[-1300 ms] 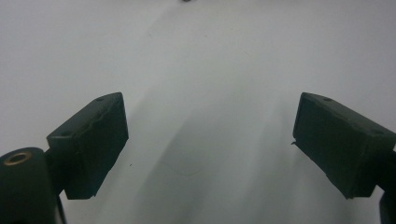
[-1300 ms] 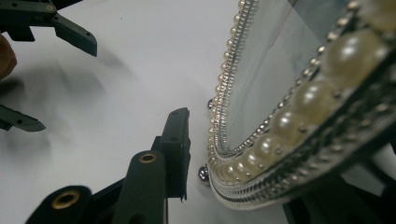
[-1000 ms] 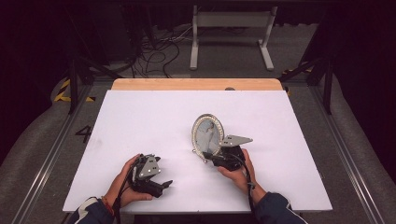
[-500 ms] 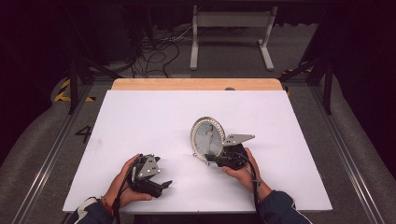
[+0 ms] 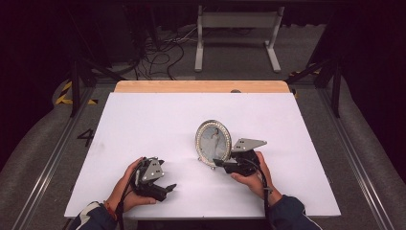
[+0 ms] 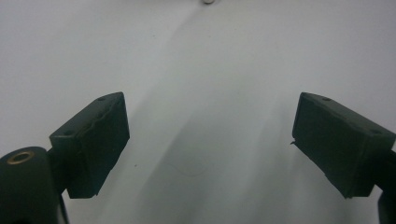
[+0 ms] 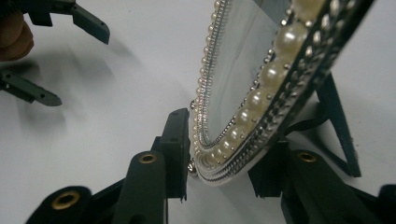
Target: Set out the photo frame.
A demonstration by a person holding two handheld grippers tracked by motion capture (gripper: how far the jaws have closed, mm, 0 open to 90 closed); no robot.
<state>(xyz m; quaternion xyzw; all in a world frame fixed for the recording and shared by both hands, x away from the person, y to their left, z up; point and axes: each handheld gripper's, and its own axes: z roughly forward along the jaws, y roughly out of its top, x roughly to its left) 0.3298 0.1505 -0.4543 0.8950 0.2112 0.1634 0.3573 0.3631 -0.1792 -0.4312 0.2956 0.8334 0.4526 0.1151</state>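
My right gripper [image 7: 219,175] has just been opening: its fingers [image 7: 175,149] now flank the bottom rim of the oval photo frame [image 5: 213,141] with a sliver of daylight. The frame stands on its strut mid-tabletop [image 5: 143,120], at my one o'clock, so I judge it placed. My left gripper [image 6: 210,140], fingers wide and empty, rests at seven o'clock.

1. A white table [image 5: 143,124] fills the middle, with a bare wooden strip [image 5: 201,86] along its far edge.
2. Grey floor [image 5: 38,158] around it, and black cables [image 5: 160,52] tangled beyond.
3. A white metal stand [image 5: 237,21] sits behind, against darkness.
4. Yellow-black tape [image 5: 64,93] marks the left floor.
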